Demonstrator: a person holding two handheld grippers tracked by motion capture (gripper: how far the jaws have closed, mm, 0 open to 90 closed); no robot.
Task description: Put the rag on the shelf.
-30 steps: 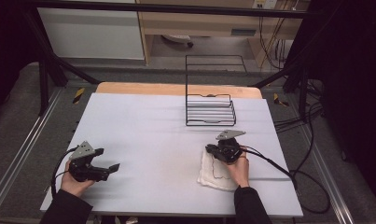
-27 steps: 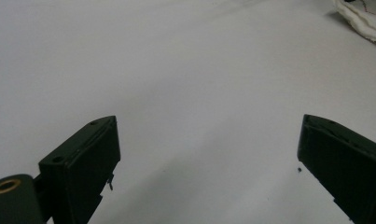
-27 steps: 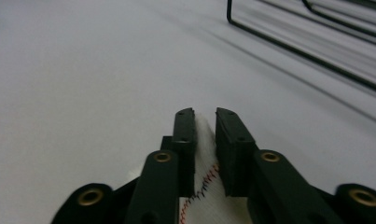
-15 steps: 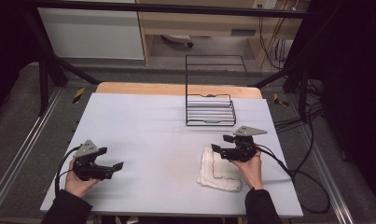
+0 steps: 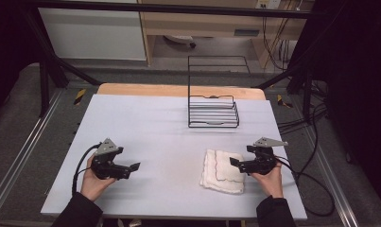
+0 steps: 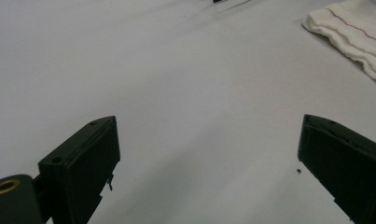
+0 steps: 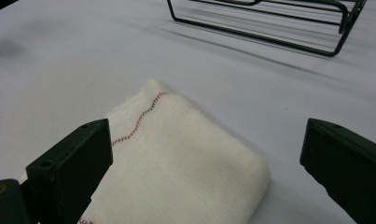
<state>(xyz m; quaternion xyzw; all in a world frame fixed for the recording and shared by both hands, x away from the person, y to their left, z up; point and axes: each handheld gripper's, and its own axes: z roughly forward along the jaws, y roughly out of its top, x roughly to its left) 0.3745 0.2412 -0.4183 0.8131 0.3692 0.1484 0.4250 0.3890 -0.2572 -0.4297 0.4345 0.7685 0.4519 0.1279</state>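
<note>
Folded white cloth, stitched edge visible, lying flat on the tabletop nearer the person than the black wire rack and a little to its right. Right tool: at the cloth's right edge, pointing left over it, jaws just opened to wide, standing above the cloth with their pads off it, nothing gripped. Left tool: well apart from the cloth on its left side, pointing toward it over bare tabletop, jaws wide and holding nothing.
</note>
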